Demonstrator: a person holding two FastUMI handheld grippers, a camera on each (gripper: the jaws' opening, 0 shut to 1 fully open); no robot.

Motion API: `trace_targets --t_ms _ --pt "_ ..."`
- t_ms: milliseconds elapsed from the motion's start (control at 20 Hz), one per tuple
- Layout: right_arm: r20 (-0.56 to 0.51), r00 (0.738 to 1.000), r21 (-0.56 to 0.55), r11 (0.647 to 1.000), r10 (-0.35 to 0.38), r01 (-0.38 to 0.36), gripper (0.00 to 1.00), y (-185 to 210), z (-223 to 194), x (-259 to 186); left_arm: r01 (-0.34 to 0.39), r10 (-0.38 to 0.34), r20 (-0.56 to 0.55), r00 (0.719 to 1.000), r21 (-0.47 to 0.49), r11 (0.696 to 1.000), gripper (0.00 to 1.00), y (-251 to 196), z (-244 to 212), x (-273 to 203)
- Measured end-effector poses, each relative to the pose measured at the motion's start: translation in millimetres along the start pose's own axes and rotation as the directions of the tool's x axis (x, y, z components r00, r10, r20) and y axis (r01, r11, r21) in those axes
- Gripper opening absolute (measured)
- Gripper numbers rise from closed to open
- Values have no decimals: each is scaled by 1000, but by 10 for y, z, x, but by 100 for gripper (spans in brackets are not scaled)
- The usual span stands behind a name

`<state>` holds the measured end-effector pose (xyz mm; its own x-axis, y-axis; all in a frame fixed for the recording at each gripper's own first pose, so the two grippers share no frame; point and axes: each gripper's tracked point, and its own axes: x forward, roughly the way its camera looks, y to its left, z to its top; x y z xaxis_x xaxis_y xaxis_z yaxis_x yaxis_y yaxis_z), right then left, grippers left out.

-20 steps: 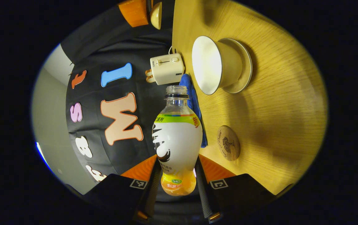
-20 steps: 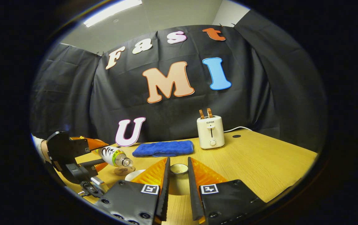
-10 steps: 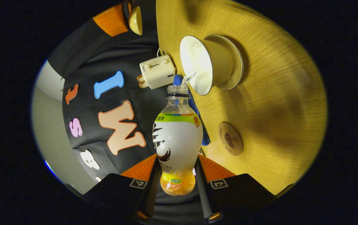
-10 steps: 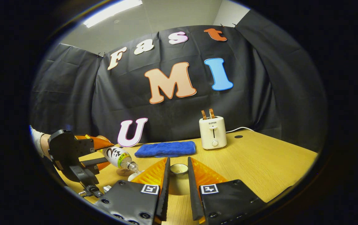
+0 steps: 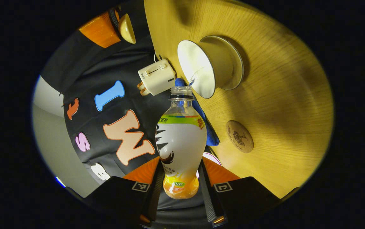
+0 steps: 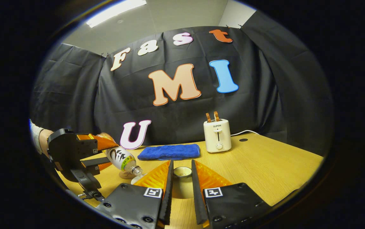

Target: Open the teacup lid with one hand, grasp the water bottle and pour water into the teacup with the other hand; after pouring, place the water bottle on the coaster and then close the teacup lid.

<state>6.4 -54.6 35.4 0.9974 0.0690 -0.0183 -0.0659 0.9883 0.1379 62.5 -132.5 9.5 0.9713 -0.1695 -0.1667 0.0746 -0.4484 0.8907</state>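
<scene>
My left gripper [image 5: 180, 165] is shut on the water bottle [image 5: 181, 140], an uncapped clear bottle with a white and orange label. The bottle is tipped, its mouth at the rim of the open white teacup [image 5: 201, 68] on its saucer [image 5: 238, 68]. A thin stream of water runs from the mouth into the cup. The round wooden coaster [image 5: 239, 136] lies bare on the table beside them. In the right gripper view my right gripper [image 6: 182, 163] is shut on the teacup lid [image 6: 182, 172], held above the table, with the left gripper [image 6: 106, 156] and tilted bottle [image 6: 123, 159] at the left.
A folded blue towel [image 6: 169, 152] and a cream toaster [image 6: 217, 136] with its cord stand at the back of the wooden table [image 6: 265, 165], near the black cloth wall. A gloved hand [image 6: 37, 138] holds the left gripper.
The bottle has tipped further toward the teacup and water has started running into it. The right gripper has kept the lid almost still.
</scene>
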Motion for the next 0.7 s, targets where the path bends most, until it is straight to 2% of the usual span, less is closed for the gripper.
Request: trace_targets --t_ms 400,600,650,700 --pt "-2 1000 -10 1000 11 -11 34 45 -6 -5 -48 47 14 999 74 996 58 123 17 -30" --pt "-1 1000 -5 1000 13 -13 36 41 12 -8 -38 37 19 999 93 995 58 127 1 -31" --pt "-1 1000 -3 1000 14 -14 31 40 12 -5 -30 28 20 999 97 995 58 138 -9 -8" --pt "-2 1000 -3 1000 14 -14 31 41 10 -2 -21 19 16 1000 97 995 58 133 -18 -1"
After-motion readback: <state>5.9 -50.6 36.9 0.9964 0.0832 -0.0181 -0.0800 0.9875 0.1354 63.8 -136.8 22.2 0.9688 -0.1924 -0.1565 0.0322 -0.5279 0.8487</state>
